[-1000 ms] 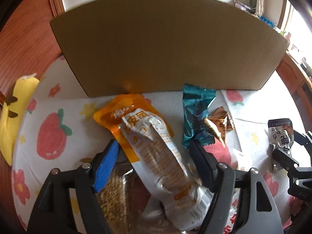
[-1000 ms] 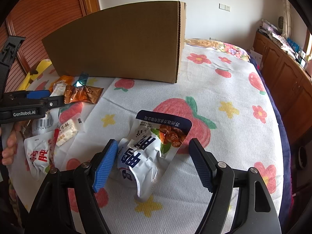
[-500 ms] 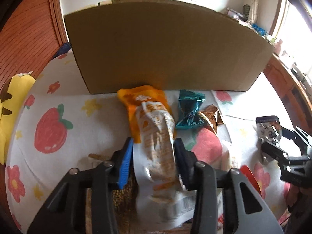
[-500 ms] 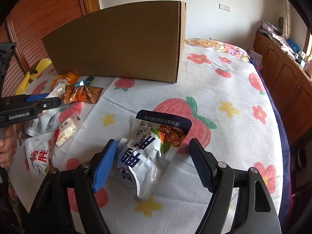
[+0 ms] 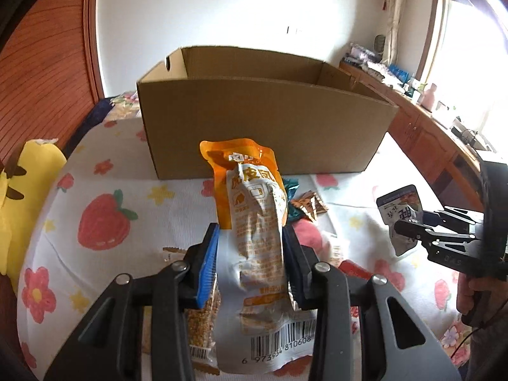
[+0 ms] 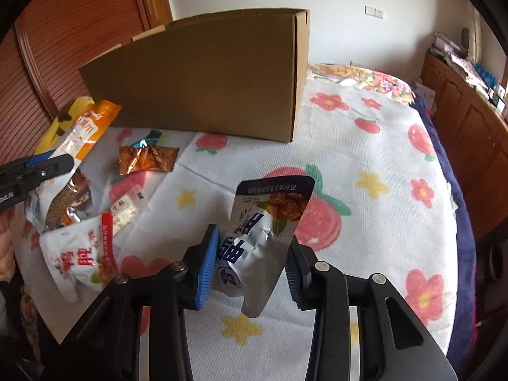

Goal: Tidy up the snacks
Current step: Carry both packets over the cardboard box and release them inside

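Observation:
My left gripper point(image 5: 250, 260) is shut on an orange-and-silver snack pouch point(image 5: 254, 209), which it holds up off the bedspread in front of the open cardboard box point(image 5: 263, 127). In the right wrist view the same pouch point(image 6: 85, 127) slants up from the left gripper point(image 6: 60, 162). My right gripper point(image 6: 250, 263) has its jaws closing on a navy-and-silver pouch point(image 6: 270, 219). That pouch stands crumpled between the pads, which press on both its sides. The right gripper point(image 5: 409, 228) also shows at the right of the left wrist view.
Loose on the flowered bedspread point(image 6: 365, 165) lie a copper wrapper point(image 6: 147, 158), a teal wrapper point(image 6: 149, 138), a white-and-red pouch point(image 6: 82, 254) and a grain bar point(image 5: 203, 324). A yellow plush point(image 5: 19, 197) lies at the left. Wooden cabinets point(image 6: 470, 120) line the right.
The left jaws closed on the orange pouch and lifted it, so the box's open top came into view. The right jaws narrowed onto the navy pouch, which crumpled and tipped up.

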